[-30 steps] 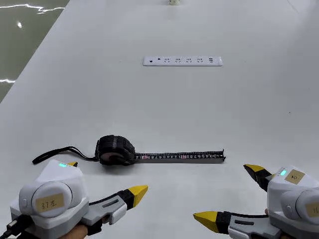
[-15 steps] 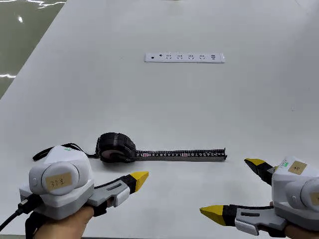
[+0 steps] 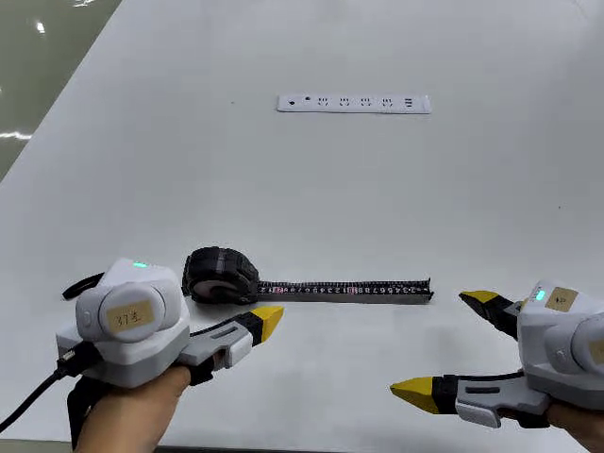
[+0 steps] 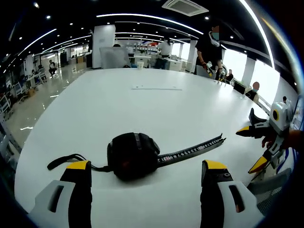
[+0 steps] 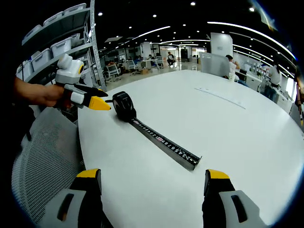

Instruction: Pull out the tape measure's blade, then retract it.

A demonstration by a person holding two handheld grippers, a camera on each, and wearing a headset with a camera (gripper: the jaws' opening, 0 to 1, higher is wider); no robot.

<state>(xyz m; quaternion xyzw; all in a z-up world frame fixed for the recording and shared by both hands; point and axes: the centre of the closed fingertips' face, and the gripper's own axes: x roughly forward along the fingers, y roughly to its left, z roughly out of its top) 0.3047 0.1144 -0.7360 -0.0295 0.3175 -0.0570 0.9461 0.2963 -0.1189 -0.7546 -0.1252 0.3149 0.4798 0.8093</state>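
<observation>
In the head view the left gripper (image 3: 203,326) covers most of the strap (image 3: 80,283) of the tape measure (image 3: 220,275). It and the right gripper (image 3: 445,344) hover on the near side, jaws wide and empty.

The tan paper sticker (image 3: 129,315) on my left gripper (image 4: 147,167) carries handwriting I cannot read. Numerals on the black tape blade (image 3: 344,290) blur.

Tape measure (image 3: 219,276) on table (image 3: 396,198), before power strip (image 3: 354,103)

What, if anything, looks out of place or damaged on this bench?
Nothing stands out. The black round tape measure lies on the white table with its dark blade drawn out straight and flat, no kink visible. The left claw and right claw are open, apart from it. The white power strip lies flat beyond.
</observation>
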